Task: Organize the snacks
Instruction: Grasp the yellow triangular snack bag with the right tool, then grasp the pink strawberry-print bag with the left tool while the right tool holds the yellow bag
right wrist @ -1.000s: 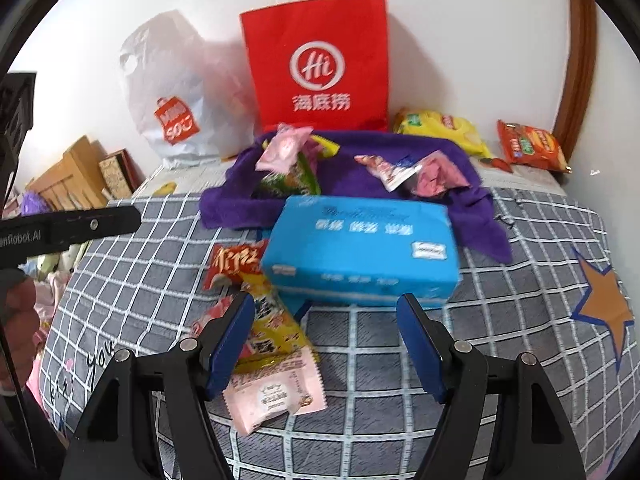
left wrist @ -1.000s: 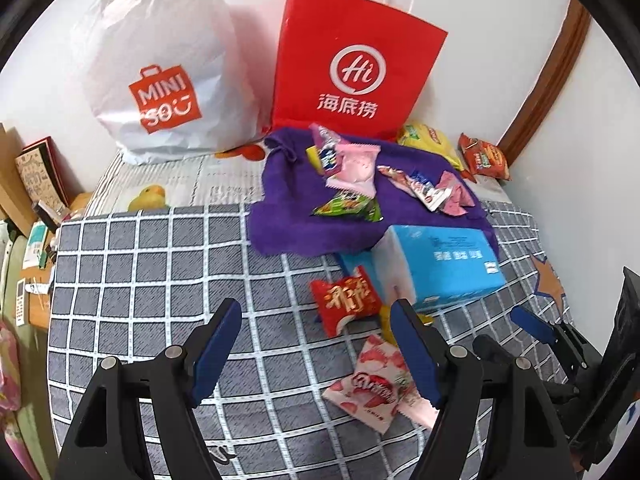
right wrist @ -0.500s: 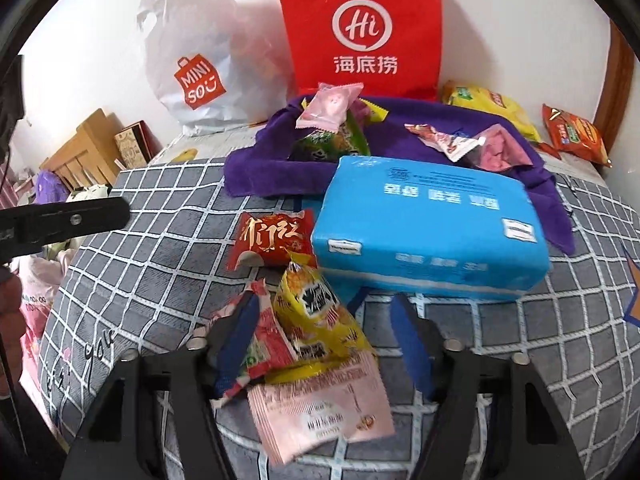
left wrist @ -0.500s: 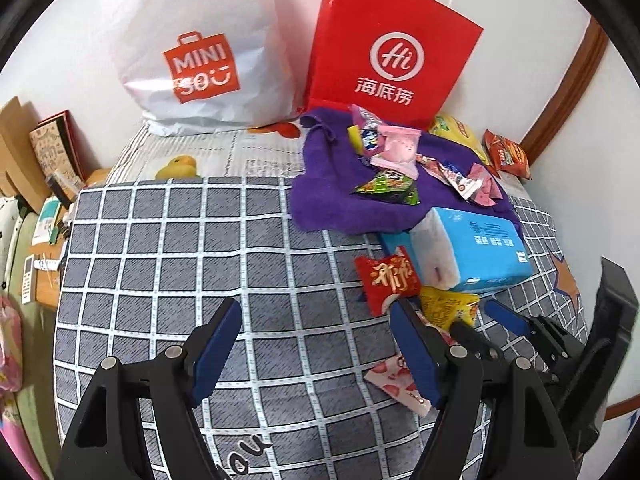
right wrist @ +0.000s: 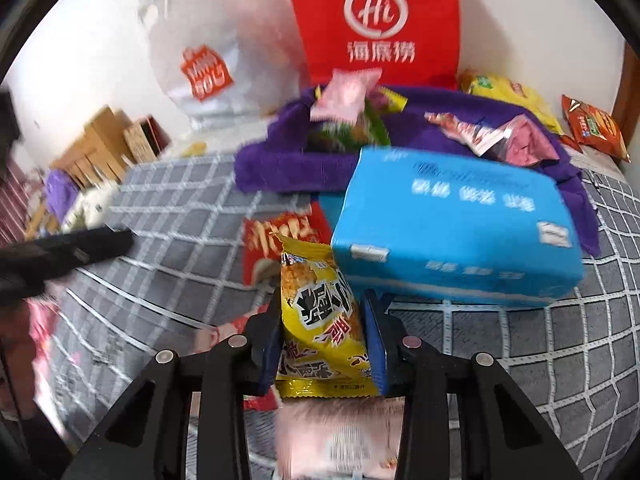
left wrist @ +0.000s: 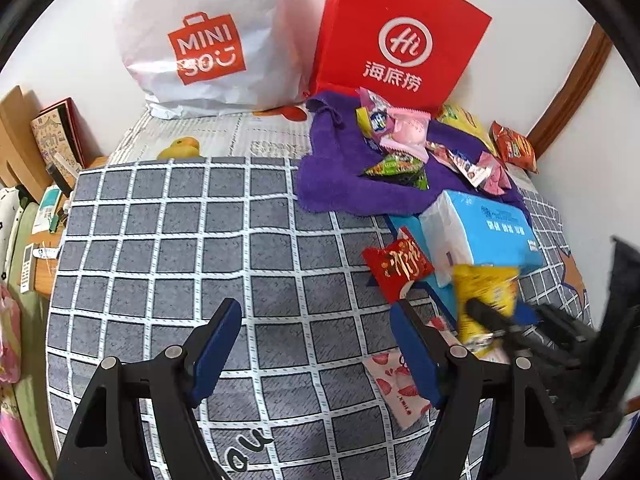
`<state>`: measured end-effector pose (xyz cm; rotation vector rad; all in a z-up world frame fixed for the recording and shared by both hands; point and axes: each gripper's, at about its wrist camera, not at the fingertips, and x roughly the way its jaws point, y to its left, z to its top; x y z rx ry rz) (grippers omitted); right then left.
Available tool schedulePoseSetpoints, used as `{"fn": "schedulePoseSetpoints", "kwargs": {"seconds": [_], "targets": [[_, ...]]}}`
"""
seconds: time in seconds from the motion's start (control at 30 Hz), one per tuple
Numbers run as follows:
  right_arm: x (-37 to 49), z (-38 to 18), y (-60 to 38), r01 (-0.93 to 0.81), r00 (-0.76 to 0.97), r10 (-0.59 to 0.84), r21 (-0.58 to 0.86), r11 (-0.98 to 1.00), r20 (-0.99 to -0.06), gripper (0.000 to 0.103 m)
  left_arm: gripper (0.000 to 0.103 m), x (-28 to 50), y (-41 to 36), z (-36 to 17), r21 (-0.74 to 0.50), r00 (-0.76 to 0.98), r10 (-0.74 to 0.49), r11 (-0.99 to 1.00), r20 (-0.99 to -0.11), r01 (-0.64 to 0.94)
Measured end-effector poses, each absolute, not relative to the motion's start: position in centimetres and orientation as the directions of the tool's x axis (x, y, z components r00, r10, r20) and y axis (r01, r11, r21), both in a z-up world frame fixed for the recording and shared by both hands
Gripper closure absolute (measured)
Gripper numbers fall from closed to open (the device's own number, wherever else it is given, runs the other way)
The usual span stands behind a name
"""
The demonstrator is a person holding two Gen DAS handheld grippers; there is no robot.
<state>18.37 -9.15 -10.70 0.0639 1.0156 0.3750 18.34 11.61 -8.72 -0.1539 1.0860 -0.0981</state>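
My right gripper [right wrist: 322, 320] is shut on a yellow snack packet [right wrist: 320, 312] and holds it just above the checked bedspread; it also shows in the left wrist view [left wrist: 482, 300]. A red snack packet [left wrist: 398, 266] lies beside a blue tissue pack [left wrist: 480, 232]. A pink strawberry packet [left wrist: 400, 386] lies below them. Several snacks, among them a green packet [left wrist: 396, 168] and a pink one [left wrist: 408, 136], rest on a purple towel [left wrist: 340, 184]. My left gripper [left wrist: 316, 348] is open and empty above the bedspread, left of the packets.
A white MINISO bag [left wrist: 204, 40] and a red paper bag [left wrist: 396, 40] stand against the back wall. An orange packet [left wrist: 514, 146] and a yellow one [left wrist: 464, 120] lie at the back right. A bedside shelf with books [left wrist: 52, 140] is at left.
My right gripper moved forward onto the yellow packet, shut on it and lifted it. My left gripper drew back and to the left, staying open.
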Motion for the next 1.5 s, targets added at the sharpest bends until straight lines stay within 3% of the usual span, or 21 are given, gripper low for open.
{"fn": "schedulePoseSetpoints", "kwargs": {"seconds": [0.13, 0.17, 0.27, 0.5, 0.7, 0.93, 1.0, 1.07, 1.23, 1.5], "targets": [[17.5, -8.6, -10.9, -0.290, 0.522, 0.348, 0.221, 0.931, -0.779, 0.069, 0.028, 18.2, 10.1, -9.5, -0.166, 0.451, -0.164, 0.985, -0.877, 0.037], [17.2, -8.2, -11.5, -0.281, 0.542, 0.332, 0.207, 0.937, -0.772, 0.075, 0.028, 18.1, 9.6, -9.6, -0.163, 0.450, -0.169, 0.985, -0.877, 0.052], [16.3, -7.6, -13.3, -0.231, 0.592, 0.233, 0.115, 0.966, -0.771, 0.076, 0.028, 17.6, 8.0, -10.1, -0.151, 0.439, -0.186, 0.982, -0.879, 0.114], [14.9, -9.5, -17.8, -0.177, 0.574, 0.195, 0.111, 0.978, -0.795, 0.076, 0.028, 15.7, 4.9, -11.7, -0.149, 0.400, -0.243, 0.956, -0.884, 0.251], [14.3, -11.9, -20.4, -0.153, 0.552, 0.217, 0.159, 0.975, -0.805, 0.071, 0.028, 14.5, 2.4, -13.4, -0.076, 0.393, -0.207, 0.943, -0.896, 0.323], [13.8, -12.8, -19.8, -0.207, 0.576, 0.207, 0.105, 0.973, -0.791, 0.066, 0.029, 14.8, 1.9, -14.4, -0.066, 0.414, -0.179, 0.960, -0.892, 0.273], [13.8, -12.9, -19.7, -0.207, 0.580, 0.200, 0.095, 0.974, -0.790, 0.065, 0.042, 15.2, 1.9, -14.3, -0.074, 0.426, -0.181, 0.964, -0.886, 0.254], [13.7, -13.1, -19.7, -0.197, 0.597, 0.177, 0.071, 0.978, -0.782, 0.064, 0.049, 15.7, 2.3, -14.3, -0.088, 0.437, -0.181, 0.970, -0.881, 0.226], [14.1, -13.3, -20.1, -0.173, 0.593, 0.169, 0.080, 0.982, -0.787, 0.063, 0.049, 16.3, 3.5, -14.4, -0.124, 0.476, -0.198, 0.975, -0.857, 0.182], [14.9, -14.1, -21.0, -0.155, 0.550, 0.218, 0.158, 0.975, -0.806, 0.061, 0.049, 15.6, 3.1, -14.8, -0.078, 0.556, -0.161, 0.982, -0.816, 0.170]]}}
